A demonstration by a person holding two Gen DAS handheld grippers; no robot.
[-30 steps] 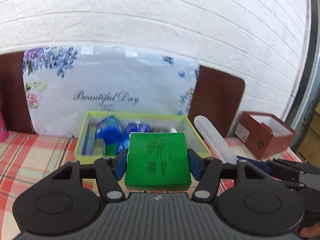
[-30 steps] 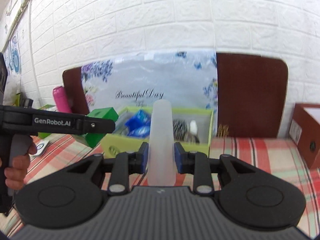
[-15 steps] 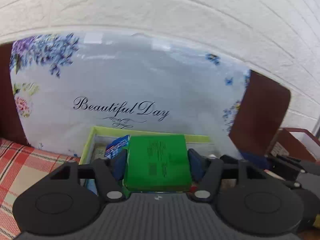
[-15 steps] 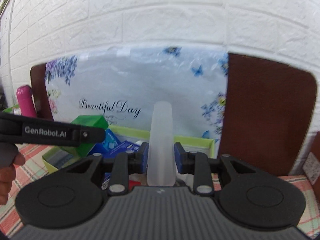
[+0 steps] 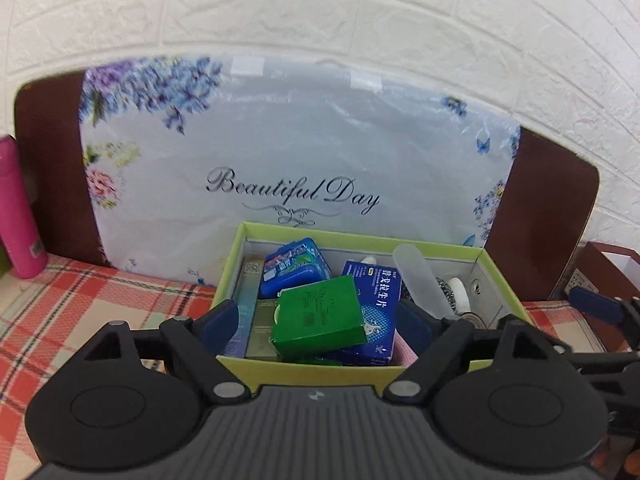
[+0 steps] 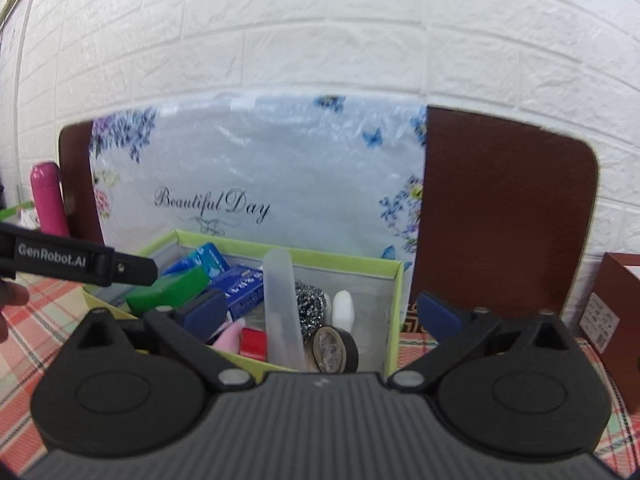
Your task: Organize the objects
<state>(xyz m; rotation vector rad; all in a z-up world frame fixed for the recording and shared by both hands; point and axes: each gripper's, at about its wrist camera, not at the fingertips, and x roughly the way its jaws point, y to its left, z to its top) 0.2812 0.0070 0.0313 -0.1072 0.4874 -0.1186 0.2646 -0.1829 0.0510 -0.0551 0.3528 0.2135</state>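
Observation:
A lime-green open box (image 5: 232, 264) (image 6: 394, 300) stands on the checked tablecloth against a floral board. The green box (image 5: 318, 316) (image 6: 170, 290) lies tilted inside it on blue packets (image 5: 378, 292). The frosted plastic case (image 5: 414, 280) (image 6: 282, 304) leans in the box's right half, beside a steel scourer (image 6: 310, 300) and a tape roll (image 6: 334, 350). My left gripper (image 5: 316, 322) is open and empty just above the box. My right gripper (image 6: 320, 314) is open and empty over the box's right half.
A pink bottle (image 5: 18, 220) (image 6: 50, 200) stands at the far left. A brown carton (image 5: 600, 276) (image 6: 618, 332) sits to the right of the box. The floral board (image 5: 296, 152) and a dark brown panel (image 6: 504, 216) lean on the white brick wall behind.
Both grippers moved over the lime box and opened. The green box dropped from the left gripper into the box, and the frosted case left the right gripper and now leans inside it.

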